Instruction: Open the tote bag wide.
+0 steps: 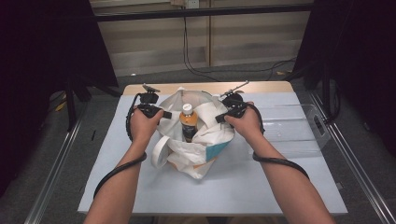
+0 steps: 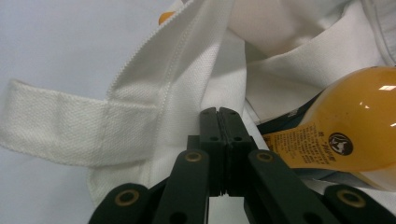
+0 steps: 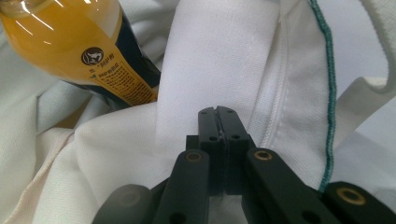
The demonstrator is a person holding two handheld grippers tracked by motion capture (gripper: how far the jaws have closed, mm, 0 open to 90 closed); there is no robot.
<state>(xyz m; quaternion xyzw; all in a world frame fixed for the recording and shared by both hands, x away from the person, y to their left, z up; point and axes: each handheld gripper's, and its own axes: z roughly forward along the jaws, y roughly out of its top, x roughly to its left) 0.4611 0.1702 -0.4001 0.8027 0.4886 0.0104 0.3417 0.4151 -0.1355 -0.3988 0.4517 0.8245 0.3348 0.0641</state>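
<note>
Item: white tote bag (image 1: 198, 140), centre of worktop (image 1: 280, 182), orange drink bottle (image 1: 188, 122) upright inside. Left gripper (image 1: 164, 115) at 9 o'clock and right gripper (image 1: 218, 118) at 3 o'clock, each clenched on bag rim. Step: holding mouth open. Next, likely: release or lift evenly without tipping the bottle.

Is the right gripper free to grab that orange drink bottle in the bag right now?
Probably not as it stands. The right gripper has its jaws shut at the white bag's cloth. The bottle stands close beside it in the open mouth, top uncovered, so it would likely have to open first.
</note>
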